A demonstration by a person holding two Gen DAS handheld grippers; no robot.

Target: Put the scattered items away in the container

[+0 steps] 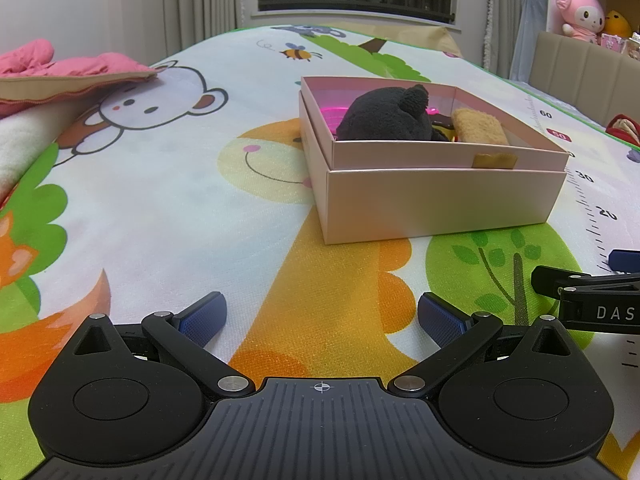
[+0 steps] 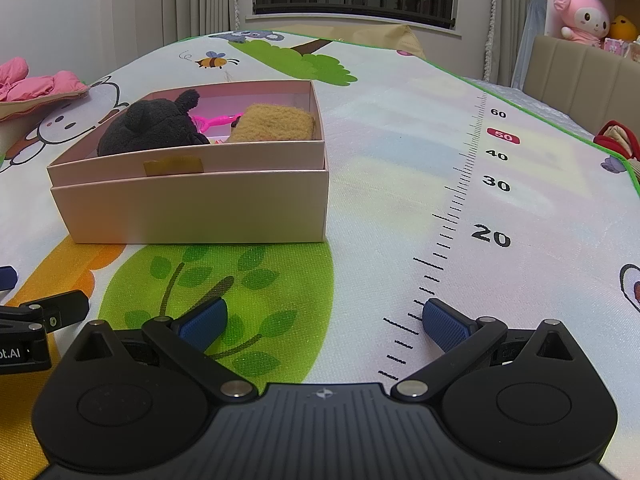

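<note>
A pale pink cardboard box (image 1: 436,204) (image 2: 192,210) stands on the cartoon play mat. Inside it lie a dark grey plush toy (image 1: 390,118) (image 2: 156,126), a tan fuzzy item (image 1: 480,128) (image 2: 276,124) and a bright pink plastic piece (image 1: 332,114) (image 2: 216,120). My left gripper (image 1: 322,320) hovers low over the mat, in front and left of the box, open and holding nothing. My right gripper (image 2: 324,320) sits in front and right of the box, open with nothing between its blue pads (image 2: 202,322). Each gripper shows at the edge of the other's view.
A pink padded garment (image 1: 60,66) (image 2: 36,82) lies at the mat's far left. Pink and yellow plush toys (image 1: 580,12) (image 2: 584,16) sit on a shelf at the back right above a beige headboard. A red item (image 2: 616,138) rests at the right mat edge.
</note>
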